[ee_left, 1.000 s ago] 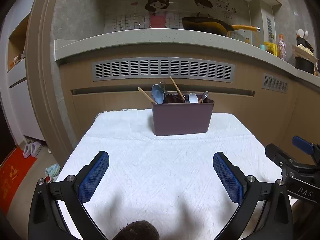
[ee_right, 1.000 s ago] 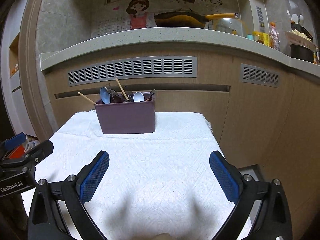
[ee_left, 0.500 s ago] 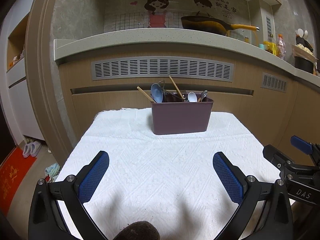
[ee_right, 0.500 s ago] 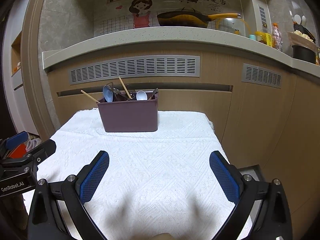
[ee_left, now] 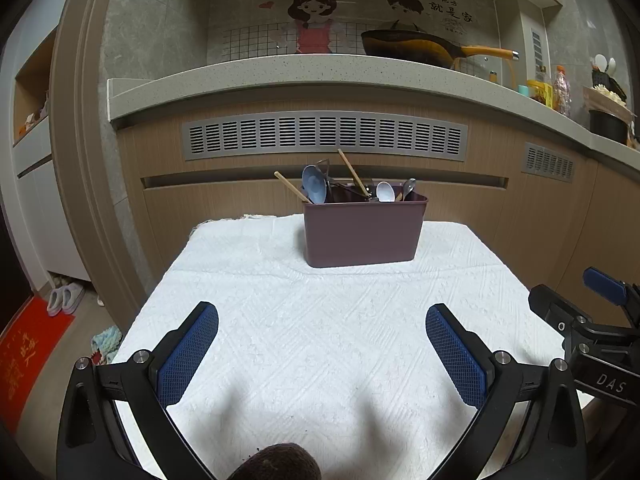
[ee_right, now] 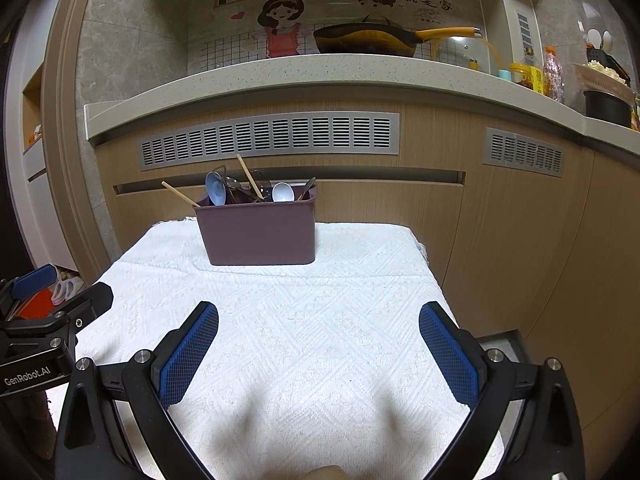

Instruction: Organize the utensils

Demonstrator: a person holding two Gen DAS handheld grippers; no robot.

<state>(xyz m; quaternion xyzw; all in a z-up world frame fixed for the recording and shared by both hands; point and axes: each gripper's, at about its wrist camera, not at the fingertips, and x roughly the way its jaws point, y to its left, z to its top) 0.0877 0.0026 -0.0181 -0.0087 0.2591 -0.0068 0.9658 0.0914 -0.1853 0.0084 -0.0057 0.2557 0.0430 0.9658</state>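
A dark purple utensil bin (ee_left: pixel 363 232) stands at the far side of a table covered with a white cloth (ee_left: pixel 320 340). It also shows in the right wrist view (ee_right: pixel 258 232). Spoons (ee_left: pixel 313 189), wooden chopsticks (ee_left: pixel 353 173) and other utensils stick out of it. My left gripper (ee_left: pixel 322 316) is open and empty, hovering over the near cloth well short of the bin. My right gripper (ee_right: pixel 319 314) is open and empty too, to the right of the left one, which shows at that view's left edge (ee_right: pixel 44 320).
A wooden cabinet front with vent grilles (ee_left: pixel 324 136) rises right behind the table under a stone counter (ee_left: pixel 320 68) with a pan (ee_left: pixel 408 42) and jars. The table's right edge (ee_right: pixel 436 280) drops to the floor. Slippers and a red mat (ee_left: pixel 24 352) lie at left.
Both grippers stay open and empty. The views have shifted slightly, with the right gripper drifting a little so the bin sits further right in its view.
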